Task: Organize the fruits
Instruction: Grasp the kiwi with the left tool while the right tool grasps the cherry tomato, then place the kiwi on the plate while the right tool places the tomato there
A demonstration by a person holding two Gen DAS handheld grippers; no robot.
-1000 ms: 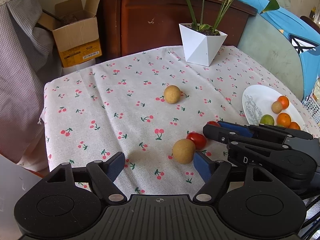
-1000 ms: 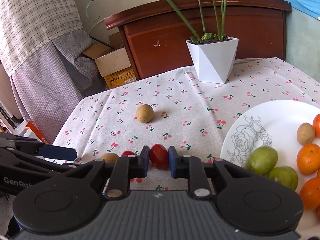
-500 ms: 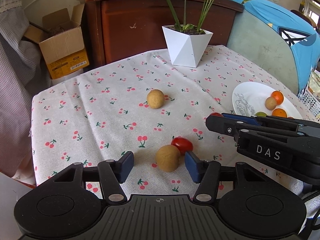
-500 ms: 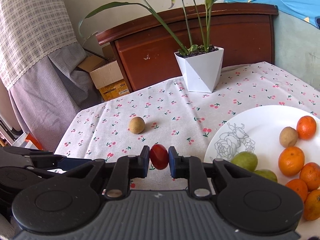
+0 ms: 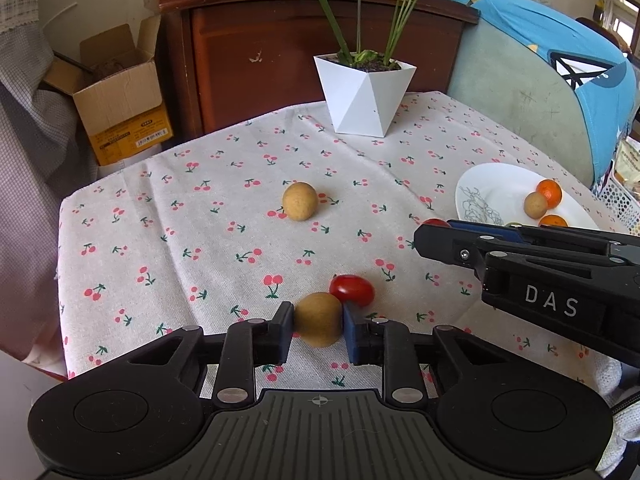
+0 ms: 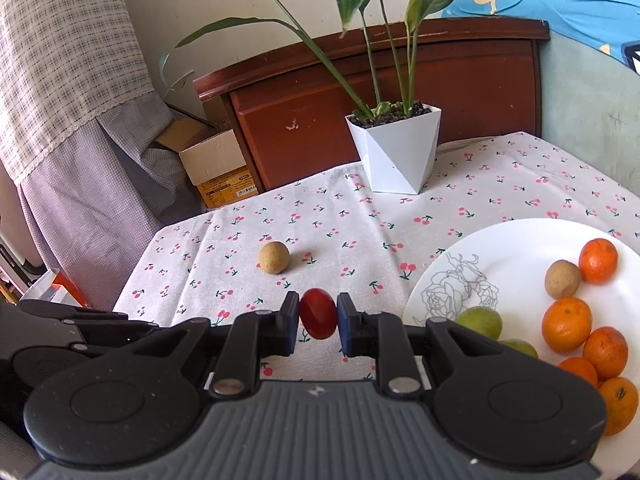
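My left gripper [image 5: 319, 322] is shut on a tan round fruit [image 5: 319, 319] at the near edge of the cherry-print tablecloth [image 5: 200, 220]. A red tomato [image 5: 352, 289] lies on the cloth touching that fruit. A second tan fruit [image 5: 300, 201] lies mid-table; it also shows in the right wrist view [image 6: 273, 257]. My right gripper [image 6: 318, 318] is shut on another red tomato [image 6: 318, 313], held above the cloth just left of the white plate [image 6: 512, 248]. The plate holds several oranges [image 6: 566, 324], green fruits [image 6: 479, 322] and a tan fruit [image 6: 562, 278].
A white faceted plant pot [image 5: 363, 94] stands at the table's far side. A wooden cabinet [image 5: 280, 52] and an open cardboard box [image 5: 116, 96] stand behind the table. A checked curtain [image 6: 72, 80] hangs at the left.
My left gripper has closed on the near tan fruit. My right gripper has carried its tomato up and right, closer to the plate.
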